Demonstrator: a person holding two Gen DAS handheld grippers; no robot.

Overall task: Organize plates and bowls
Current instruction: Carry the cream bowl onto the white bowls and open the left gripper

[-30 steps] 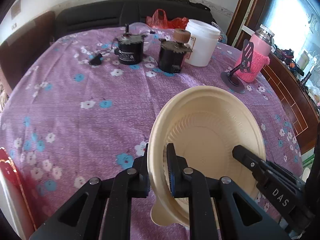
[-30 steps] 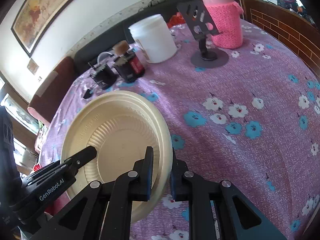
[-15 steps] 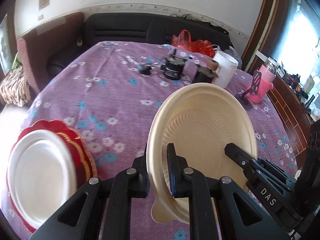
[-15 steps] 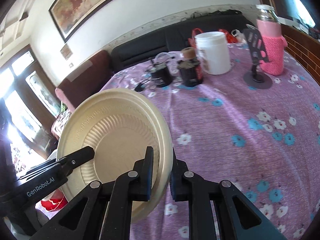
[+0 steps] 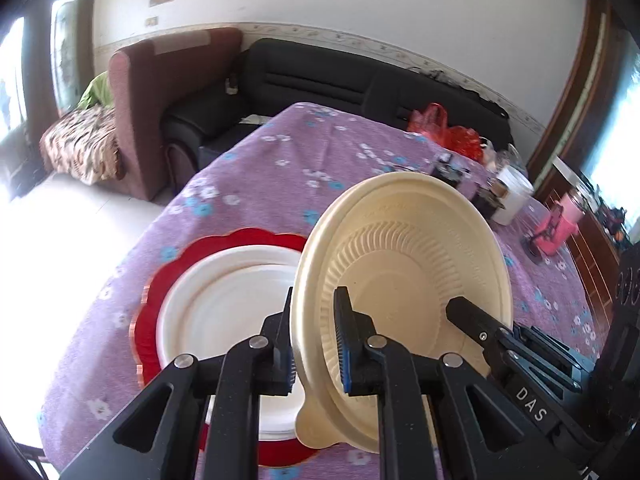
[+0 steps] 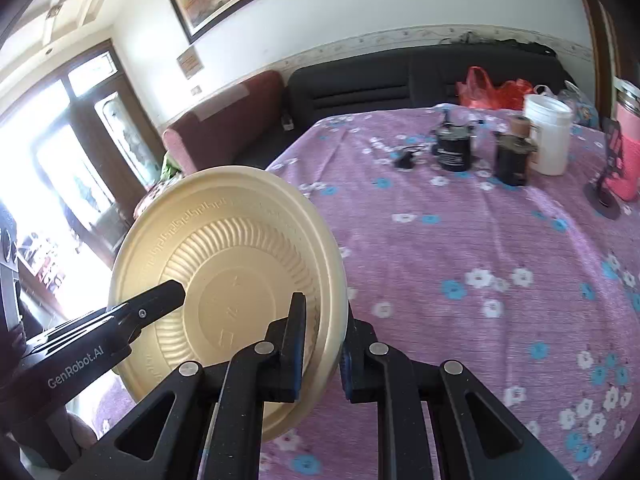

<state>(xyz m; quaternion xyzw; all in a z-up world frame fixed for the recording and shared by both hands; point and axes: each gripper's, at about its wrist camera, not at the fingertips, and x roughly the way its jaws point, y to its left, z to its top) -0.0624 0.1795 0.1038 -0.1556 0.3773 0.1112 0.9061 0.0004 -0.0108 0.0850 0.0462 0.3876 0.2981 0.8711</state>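
A cream paper bowl (image 5: 404, 264) is held tilted on edge in the air, above the table. My left gripper (image 5: 316, 340) is shut on its near rim. My right gripper (image 6: 322, 342) is shut on the opposite rim of the same bowl (image 6: 224, 264), whose ribbed underside faces the right wrist view. Below and left of it a white plate (image 5: 228, 304) lies on a red scalloped plate (image 5: 160, 288) on the purple flowered tablecloth (image 5: 256, 184).
At the far side of the table stand two dark jars (image 6: 454, 150), a white tub (image 6: 548, 140), a pink-sleeved bottle (image 6: 626, 152) and a black phone stand (image 6: 606, 196). A black sofa (image 5: 340, 84) and a maroon armchair (image 5: 160, 92) lie beyond the table edge.
Both grippers have carried the cream bowl up and leftwards. The red and white plate stack has come nearer, now just beneath the bowl's left edge.
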